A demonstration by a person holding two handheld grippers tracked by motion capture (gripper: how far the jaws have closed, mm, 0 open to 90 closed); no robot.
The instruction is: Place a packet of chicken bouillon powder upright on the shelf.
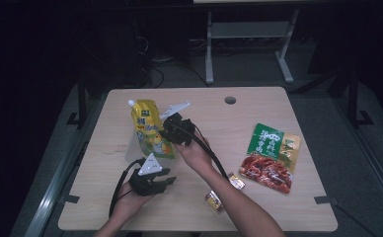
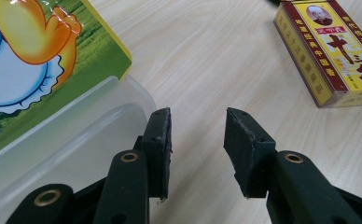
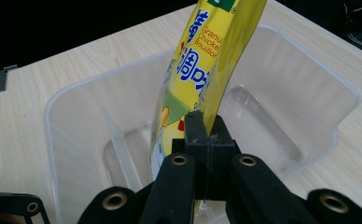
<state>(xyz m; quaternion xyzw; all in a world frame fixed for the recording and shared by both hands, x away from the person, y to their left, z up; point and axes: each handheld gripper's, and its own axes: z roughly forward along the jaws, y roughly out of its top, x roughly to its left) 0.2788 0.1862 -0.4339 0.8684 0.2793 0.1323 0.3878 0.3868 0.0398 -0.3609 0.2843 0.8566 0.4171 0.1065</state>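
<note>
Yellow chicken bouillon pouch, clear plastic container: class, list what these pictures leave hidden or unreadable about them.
- Yellow chicken bouillon pouch: right gripper view, top cut off by the frame edge; lower edge hidden behind the right hand-held gripper.
- Clear plastic container: high view, outline too faint and dim.
- Clear plastic container: left gripper view, cut off by the frame edge.

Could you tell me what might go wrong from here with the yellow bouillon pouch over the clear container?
1. The right tool pinches the yellow pouch only at its edge, so it could slip or fold before settling in the clear container.
2. The container looks light; the open left tool sits beside its rim without gripping, so it might slide.
3. The pouch stands taller than the container walls and could tip out.
</note>
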